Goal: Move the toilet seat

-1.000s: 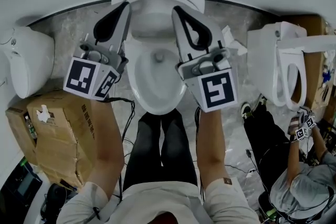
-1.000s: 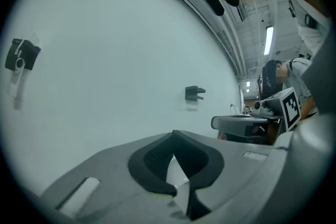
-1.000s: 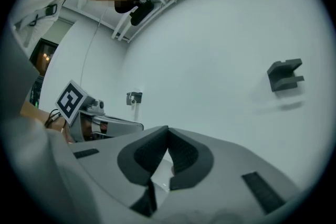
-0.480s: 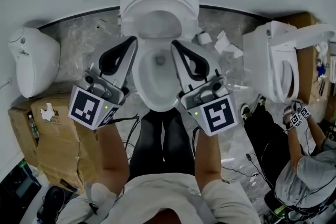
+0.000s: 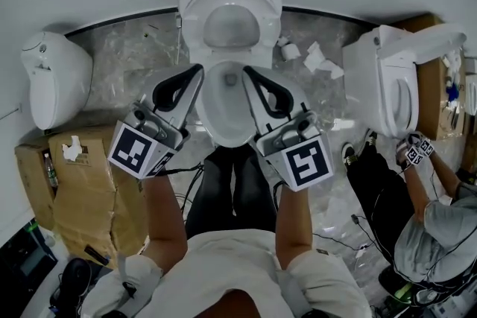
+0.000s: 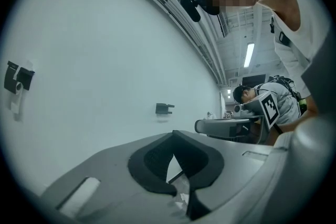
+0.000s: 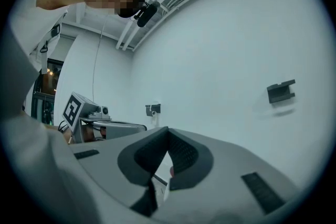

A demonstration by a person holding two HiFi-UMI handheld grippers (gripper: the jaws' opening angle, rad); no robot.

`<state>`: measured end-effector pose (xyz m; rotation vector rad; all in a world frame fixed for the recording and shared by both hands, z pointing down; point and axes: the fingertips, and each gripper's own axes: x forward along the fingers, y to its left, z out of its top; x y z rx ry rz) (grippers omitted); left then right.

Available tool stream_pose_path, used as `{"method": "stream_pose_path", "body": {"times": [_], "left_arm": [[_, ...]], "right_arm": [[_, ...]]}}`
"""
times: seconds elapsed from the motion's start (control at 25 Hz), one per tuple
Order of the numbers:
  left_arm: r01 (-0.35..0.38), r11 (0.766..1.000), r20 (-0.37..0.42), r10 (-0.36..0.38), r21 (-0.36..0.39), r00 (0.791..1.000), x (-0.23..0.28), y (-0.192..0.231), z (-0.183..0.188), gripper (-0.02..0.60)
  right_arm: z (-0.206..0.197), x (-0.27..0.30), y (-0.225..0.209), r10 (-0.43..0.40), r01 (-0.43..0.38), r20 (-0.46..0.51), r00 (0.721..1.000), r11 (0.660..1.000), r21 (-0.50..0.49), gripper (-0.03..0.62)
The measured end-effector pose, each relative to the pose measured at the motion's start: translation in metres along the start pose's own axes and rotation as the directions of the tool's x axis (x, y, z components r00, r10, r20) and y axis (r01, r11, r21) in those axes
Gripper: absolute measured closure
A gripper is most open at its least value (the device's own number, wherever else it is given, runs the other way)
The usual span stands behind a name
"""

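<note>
moved: since the earlier picture both tongs have come back from the far part of the toilet toward the person; they now sit over the near half of the bowl [image 5: 223,123].
left gripper [image 5: 197,71]: jaws together, nothing between them; it points level at the white wall.
right gripper [image 5: 247,73]: jaws pressed together and empty too, held level, just right of the bowl's middle.
toilet seat [image 5: 270,15]: stands raised at the far side of the bowl, against the wall, well apart from both grippers.
why so: i think the seat is already lifted, so the tongs are let go and pulled clear to leave it standing.
around: cardboard box [image 5: 71,182] near left; second toilet [image 5: 373,86] and another person [image 5: 440,234] at right; crumpled paper [image 5: 317,56] on the floor.
</note>
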<state>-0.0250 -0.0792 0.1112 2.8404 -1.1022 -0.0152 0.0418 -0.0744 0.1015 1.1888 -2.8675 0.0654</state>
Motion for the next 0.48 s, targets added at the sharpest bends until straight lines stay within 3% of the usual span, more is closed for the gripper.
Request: {"method": "stream_pose_path", "body": {"times": [0.48], "left_arm": [[0.002,1.000,0.000,-0.002,0.002,1.000,-0.016,-0.015,0.015,0.589]], "right_arm": [[0.013,-0.010,0.020,0.009,-0.009,-0.015,1.000,1.000,0.000,0.589]]}}
